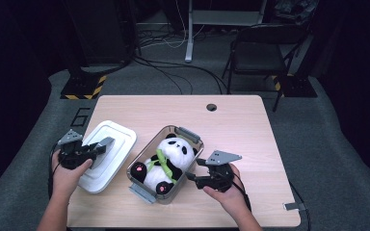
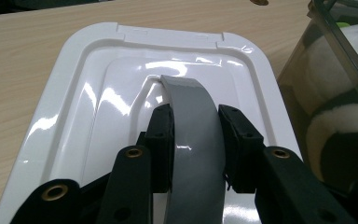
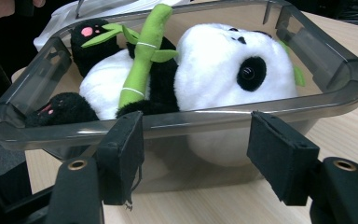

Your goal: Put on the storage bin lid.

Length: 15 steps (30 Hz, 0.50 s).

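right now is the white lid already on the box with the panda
No, the white lid lies on the table beside the clear box, which stands open with the panda inside.

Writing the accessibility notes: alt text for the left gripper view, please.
The left gripper is shut on the grey strap handle of a white plastic lid lying on a light wooden table. At the right edge stands a clear container with a plush panda inside.

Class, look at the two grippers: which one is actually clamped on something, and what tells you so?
The left gripper: its pads squeeze the grey strap handle on the white lid. The right gripper stands open beside the clear box, gripping nothing.
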Available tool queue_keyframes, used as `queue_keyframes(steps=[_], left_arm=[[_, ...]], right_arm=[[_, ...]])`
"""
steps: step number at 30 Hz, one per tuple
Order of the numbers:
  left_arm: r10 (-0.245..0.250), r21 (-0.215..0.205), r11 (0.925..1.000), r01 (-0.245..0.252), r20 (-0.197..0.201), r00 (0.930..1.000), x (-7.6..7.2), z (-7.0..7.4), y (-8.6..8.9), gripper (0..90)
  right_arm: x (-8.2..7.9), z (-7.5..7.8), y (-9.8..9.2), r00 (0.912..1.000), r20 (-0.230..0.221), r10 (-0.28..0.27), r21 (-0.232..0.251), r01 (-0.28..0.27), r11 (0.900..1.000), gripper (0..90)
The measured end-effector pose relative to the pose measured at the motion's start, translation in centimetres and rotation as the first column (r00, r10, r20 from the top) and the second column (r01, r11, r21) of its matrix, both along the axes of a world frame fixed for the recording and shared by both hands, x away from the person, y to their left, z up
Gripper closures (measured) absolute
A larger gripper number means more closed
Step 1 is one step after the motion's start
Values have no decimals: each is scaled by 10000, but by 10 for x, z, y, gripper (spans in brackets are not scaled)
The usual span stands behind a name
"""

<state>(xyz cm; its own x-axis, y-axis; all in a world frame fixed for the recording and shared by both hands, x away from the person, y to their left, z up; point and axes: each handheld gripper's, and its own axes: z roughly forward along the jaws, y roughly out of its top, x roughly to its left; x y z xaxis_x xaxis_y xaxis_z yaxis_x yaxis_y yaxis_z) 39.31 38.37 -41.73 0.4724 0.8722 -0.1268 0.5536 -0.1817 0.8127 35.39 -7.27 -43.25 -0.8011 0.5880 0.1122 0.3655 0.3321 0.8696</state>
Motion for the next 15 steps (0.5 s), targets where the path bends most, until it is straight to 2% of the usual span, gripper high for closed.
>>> queue_keyframes(steps=[15], left_arm=[[155, -83, 9998, -154, 151, 9998, -6, 18, 10, 669]], right_arm=[[9, 3, 29, 9999, 61, -133, 13, 133, 9999, 356]])
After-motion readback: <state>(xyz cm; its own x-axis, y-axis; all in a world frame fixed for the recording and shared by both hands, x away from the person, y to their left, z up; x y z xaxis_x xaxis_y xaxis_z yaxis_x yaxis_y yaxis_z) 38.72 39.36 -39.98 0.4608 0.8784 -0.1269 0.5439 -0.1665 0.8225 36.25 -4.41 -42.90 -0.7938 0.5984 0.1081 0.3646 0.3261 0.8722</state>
